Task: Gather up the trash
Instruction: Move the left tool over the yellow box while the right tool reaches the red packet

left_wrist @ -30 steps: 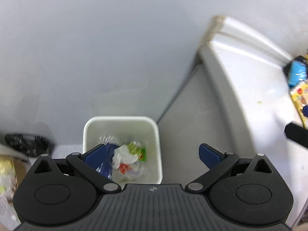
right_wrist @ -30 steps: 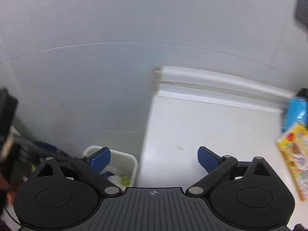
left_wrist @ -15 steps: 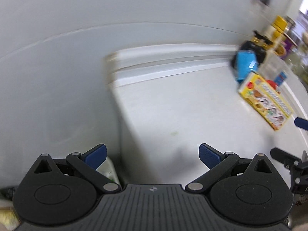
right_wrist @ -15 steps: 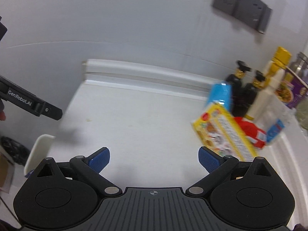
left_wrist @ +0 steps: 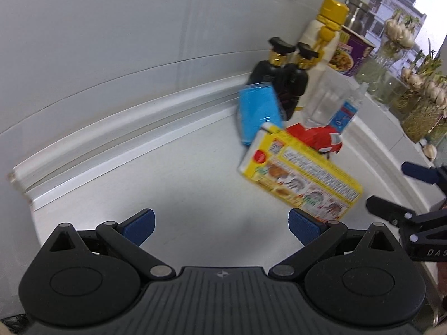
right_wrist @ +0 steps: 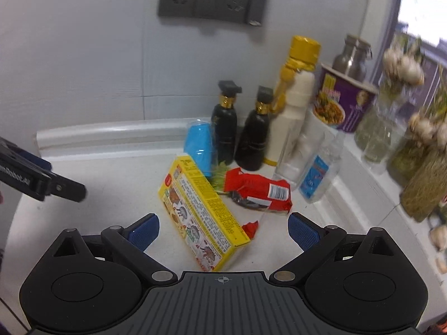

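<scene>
Two claws, both spread wide with nothing between the pads: left claw (left_wrist: 220, 224) over bare white surface (left_wrist: 173, 178), right claw (right_wrist: 223, 230) low over the near end of the yellow carton (right_wrist: 199, 212). Likely trash, by the look: one yellow carton lying flat at centre, one red wrapper (right_wrist: 257, 192) crumpled just beyond it to the right, perhaps touching. Carton probably light, stiff along its edges yet crushable if empty; best pinched across the narrow width at the near end. Wrapper soft, glossy, likely slippery; best taken at a raised fold, pads closing fully. Behind, against the wall: two dark bottles (right_wrist: 237, 136) side by side, one blue pouch (right_wrist: 199, 146) leaning to their left, one tall cream bottle (right_wrist: 296, 103) with a yellow cap, one purple noodle cup (right_wrist: 340, 103), one small clear bottle (right_wrist: 318, 173) with a blue label to the right. All close together, easily knocked.
</scene>
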{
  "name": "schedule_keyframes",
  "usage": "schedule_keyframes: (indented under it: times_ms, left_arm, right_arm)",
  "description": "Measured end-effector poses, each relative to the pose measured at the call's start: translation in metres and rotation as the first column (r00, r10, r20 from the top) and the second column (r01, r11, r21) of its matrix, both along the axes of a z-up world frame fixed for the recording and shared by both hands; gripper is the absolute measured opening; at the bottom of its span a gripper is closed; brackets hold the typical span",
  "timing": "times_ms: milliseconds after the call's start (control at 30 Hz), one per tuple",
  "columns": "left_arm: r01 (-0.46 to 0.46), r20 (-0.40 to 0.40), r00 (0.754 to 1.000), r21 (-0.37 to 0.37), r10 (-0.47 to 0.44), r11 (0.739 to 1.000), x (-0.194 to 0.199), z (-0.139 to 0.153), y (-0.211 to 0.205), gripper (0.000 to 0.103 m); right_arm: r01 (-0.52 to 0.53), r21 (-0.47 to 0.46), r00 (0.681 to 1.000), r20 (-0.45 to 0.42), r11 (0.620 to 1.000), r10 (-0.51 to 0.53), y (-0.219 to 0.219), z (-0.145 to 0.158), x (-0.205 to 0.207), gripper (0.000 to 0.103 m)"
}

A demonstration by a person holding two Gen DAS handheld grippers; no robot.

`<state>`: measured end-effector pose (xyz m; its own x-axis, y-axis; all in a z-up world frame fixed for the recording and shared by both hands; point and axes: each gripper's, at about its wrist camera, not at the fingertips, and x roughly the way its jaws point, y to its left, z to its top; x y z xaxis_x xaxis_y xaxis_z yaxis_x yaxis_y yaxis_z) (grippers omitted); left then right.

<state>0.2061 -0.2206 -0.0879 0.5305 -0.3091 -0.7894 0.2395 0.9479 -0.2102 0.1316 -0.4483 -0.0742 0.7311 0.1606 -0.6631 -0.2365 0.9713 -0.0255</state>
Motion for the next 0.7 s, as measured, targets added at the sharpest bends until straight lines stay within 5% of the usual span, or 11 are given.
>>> schedule_keyframes:
  times_ms: [300, 700]
  left_arm:
    - [0.014, -0.039, 0.999, -0.032, -0.016, 0.999, 0.023, 0.001, -0.034, 0.102]
    - [-0.086, -0.088, 0.993, -0.126, 0.075, 0.988, 0.025, -0.001, -0.001, 0.099]
  right_arm:
    - [0.01, 0.266, 0.991, -0.131, 0.964, 0.026, -0.014, -0.038, 0.022, 0.1]
    - [-0.164, 0.384, 0.974, -0.084, 0.909, 0.212, 0.05, -0.035, 0.001, 0.1]
